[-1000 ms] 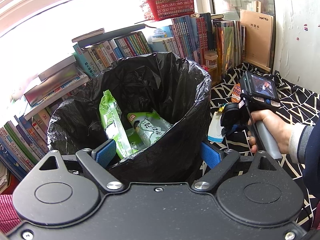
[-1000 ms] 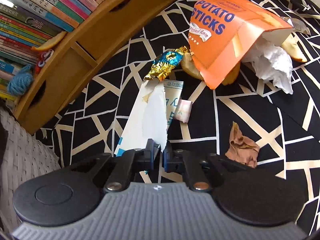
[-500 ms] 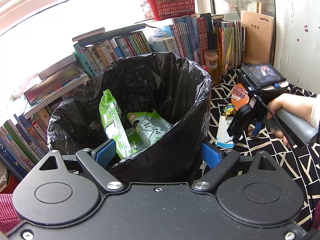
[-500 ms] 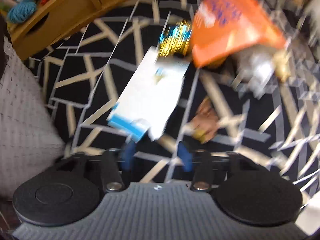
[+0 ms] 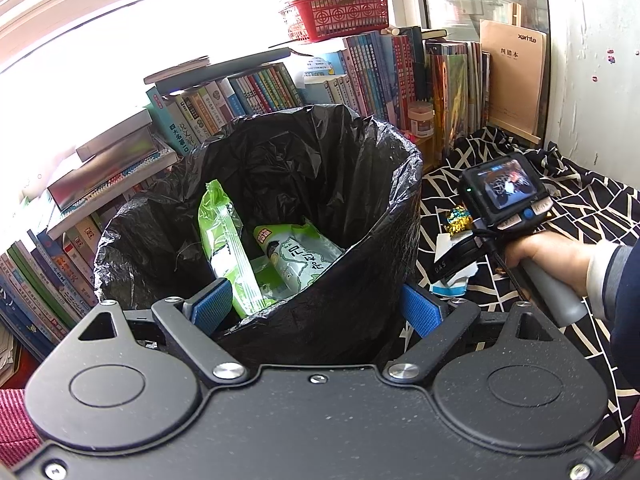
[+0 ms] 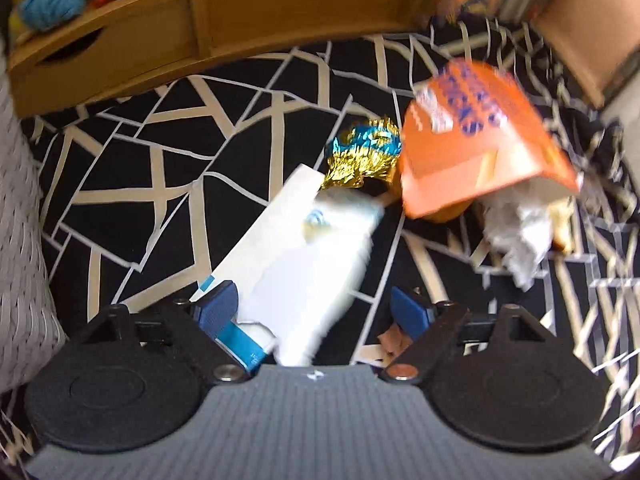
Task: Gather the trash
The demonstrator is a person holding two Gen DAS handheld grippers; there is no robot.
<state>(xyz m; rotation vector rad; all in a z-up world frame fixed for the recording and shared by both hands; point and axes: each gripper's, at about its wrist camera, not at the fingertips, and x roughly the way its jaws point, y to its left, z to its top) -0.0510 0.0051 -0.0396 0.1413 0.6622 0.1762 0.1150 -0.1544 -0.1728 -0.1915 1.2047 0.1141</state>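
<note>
A bin lined with a black bag (image 5: 360,184) stands right in front of my left gripper (image 5: 316,308), which is open, its blue pads either side of the near rim. Two green snack wrappers (image 5: 224,240) lie inside. My right gripper (image 6: 314,312) is open, low over a white wrapper with a blue end (image 6: 304,256) that lies between its fingers on the black-and-white cloth (image 6: 140,184). Beyond the white wrapper sit a gold-and-blue foil wrapper (image 6: 366,156) and an orange potato-sticks box (image 6: 472,152). In the left wrist view a hand (image 5: 548,252) holds the right gripper (image 5: 450,274) beside the bin.
Crumpled white paper (image 6: 516,236) lies under the orange box's open end. A brown scrap (image 6: 390,340) sits by the right finger. A wooden shelf unit (image 6: 200,20) borders the cloth at the back, a pale wicker surface (image 6: 20,240) at the left. Rows of books (image 5: 360,72) stand behind the bin.
My right gripper was shut on the white wrapper's flap a second ago; it has opened, swung and come down with the wrapper between its fingers. The left gripper and bin have not moved.
</note>
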